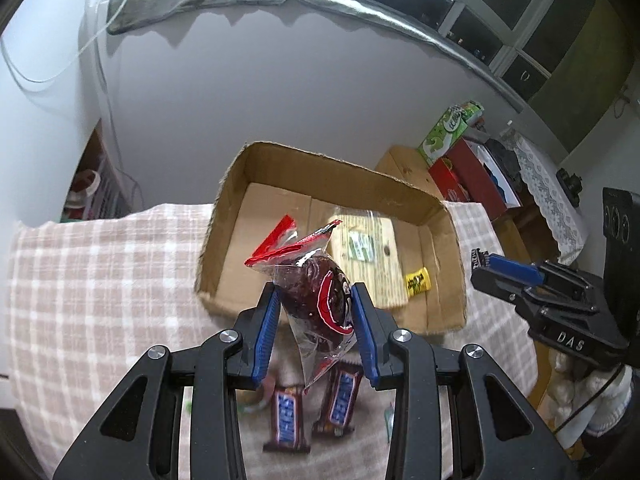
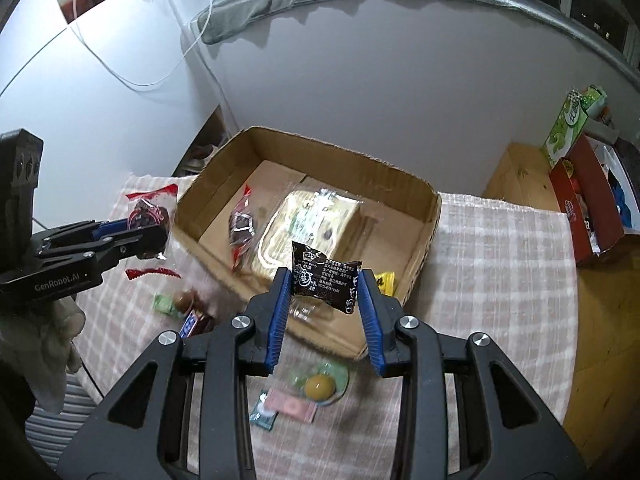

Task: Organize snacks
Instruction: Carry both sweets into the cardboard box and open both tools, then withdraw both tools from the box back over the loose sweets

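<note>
My left gripper [image 1: 314, 300] is shut on a clear packet with red sealed ends and a dark round snack [image 1: 320, 298] inside, just in front of the near wall of an open cardboard box [image 1: 320, 160]. The same left gripper [image 2: 160, 236] and its packet [image 2: 148, 216] show at the left in the right wrist view. My right gripper [image 2: 324, 284] is shut on a small dark brown candy packet [image 2: 324, 280] over the box's near wall [image 2: 344, 336]. Inside the box lie a large cracker pack [image 2: 312, 216], a red-ended packet [image 2: 242, 228] and a small yellow candy [image 1: 418, 280].
On the pink checked cloth [image 1: 100, 280] in front of the box lie two Snickers bars [image 1: 286, 420], a green packet with a yellow sweet [image 2: 320, 386], a pink wrapper [image 2: 292, 404] and small candies [image 2: 168, 304]. A red box [image 2: 588, 208] and green carton [image 2: 568, 128] stand at right.
</note>
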The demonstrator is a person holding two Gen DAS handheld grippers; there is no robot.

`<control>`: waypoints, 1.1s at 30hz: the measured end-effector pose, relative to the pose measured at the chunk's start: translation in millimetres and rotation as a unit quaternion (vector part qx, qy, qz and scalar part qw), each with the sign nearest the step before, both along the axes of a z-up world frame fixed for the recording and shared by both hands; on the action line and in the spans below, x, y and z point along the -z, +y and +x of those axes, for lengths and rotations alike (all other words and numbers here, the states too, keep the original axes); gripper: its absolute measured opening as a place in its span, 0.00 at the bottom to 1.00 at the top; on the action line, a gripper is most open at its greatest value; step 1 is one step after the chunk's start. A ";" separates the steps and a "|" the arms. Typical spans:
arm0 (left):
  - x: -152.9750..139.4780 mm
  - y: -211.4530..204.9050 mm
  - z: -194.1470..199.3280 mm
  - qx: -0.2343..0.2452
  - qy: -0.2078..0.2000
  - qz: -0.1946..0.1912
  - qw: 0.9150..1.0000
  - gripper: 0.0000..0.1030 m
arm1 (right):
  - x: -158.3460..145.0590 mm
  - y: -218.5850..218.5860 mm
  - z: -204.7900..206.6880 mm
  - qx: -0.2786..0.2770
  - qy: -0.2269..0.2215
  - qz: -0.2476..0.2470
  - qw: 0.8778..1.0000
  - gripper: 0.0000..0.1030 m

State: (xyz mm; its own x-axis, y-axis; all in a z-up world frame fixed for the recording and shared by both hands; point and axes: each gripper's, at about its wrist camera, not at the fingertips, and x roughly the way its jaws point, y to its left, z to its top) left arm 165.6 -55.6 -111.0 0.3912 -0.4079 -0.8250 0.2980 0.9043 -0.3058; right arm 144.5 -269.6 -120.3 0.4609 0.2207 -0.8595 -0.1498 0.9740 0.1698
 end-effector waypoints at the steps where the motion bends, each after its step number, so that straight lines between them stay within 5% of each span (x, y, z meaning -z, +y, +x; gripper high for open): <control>1: 2.8 -2.7 4.1 0.000 0.003 0.001 1.000 0.33 | 2.6 -0.1 4.5 0.001 0.002 -0.001 1.000 0.34; 14: 24.3 -25.8 26.2 0.010 0.021 0.024 0.999 0.35 | 29.4 -1.6 31.9 0.008 0.027 -0.015 0.999 0.36; 21: 26.3 -26.5 30.8 0.001 0.028 0.038 0.999 0.53 | 28.2 -0.9 33.5 0.010 0.019 -0.028 0.999 0.71; 33: 11.2 -15.8 15.6 0.008 0.010 0.032 0.999 0.53 | 19.6 0.9 24.6 0.006 0.012 -0.028 1.000 0.71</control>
